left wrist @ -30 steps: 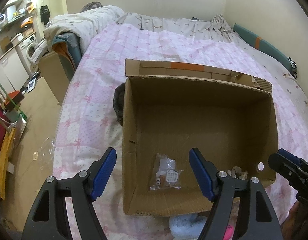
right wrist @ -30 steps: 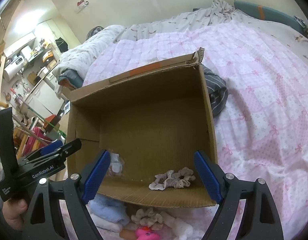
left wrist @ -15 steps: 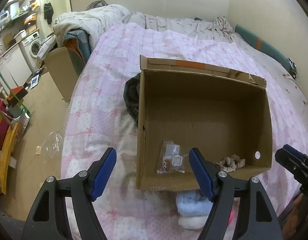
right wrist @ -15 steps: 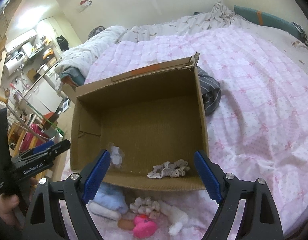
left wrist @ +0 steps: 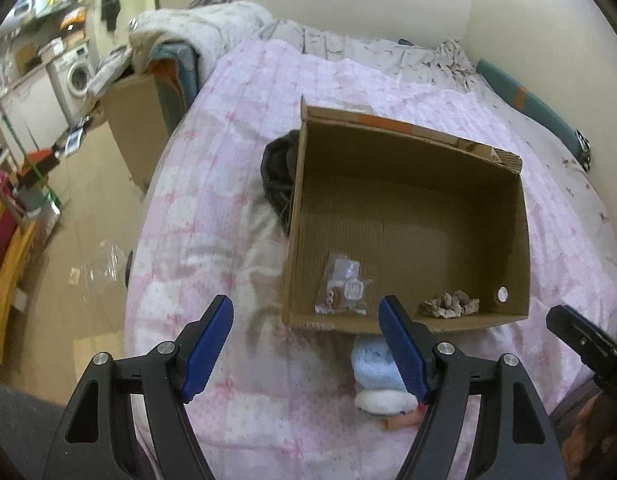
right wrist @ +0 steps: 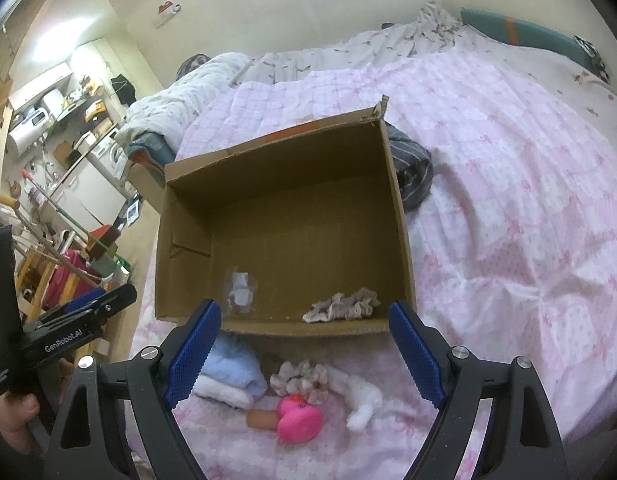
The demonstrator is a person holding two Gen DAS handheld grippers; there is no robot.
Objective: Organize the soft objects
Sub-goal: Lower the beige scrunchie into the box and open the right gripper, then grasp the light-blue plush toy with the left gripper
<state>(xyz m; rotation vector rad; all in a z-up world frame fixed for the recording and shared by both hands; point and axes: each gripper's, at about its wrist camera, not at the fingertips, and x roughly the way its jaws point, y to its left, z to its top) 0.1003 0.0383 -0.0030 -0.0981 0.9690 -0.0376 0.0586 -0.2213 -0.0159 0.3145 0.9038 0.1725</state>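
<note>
On a pink quilted bed cover (right wrist: 508,184), an open cardboard box (right wrist: 400,240) is seen; a beige ruffled scrunchie (right wrist: 340,306) and a clear packet (right wrist: 240,292) lie by its near wall, most of its corrugated floor bare. Just outside that wall, a folded blue fleece cloth (right wrist: 236,364), another scrunchie (right wrist: 300,376), a pink plush toy (right wrist: 298,420) and white socks (right wrist: 362,400) are clustered. Both left gripper (left wrist: 306,344) and right gripper (right wrist: 304,354) are held spread wide, nothing between their jaws.
</note>
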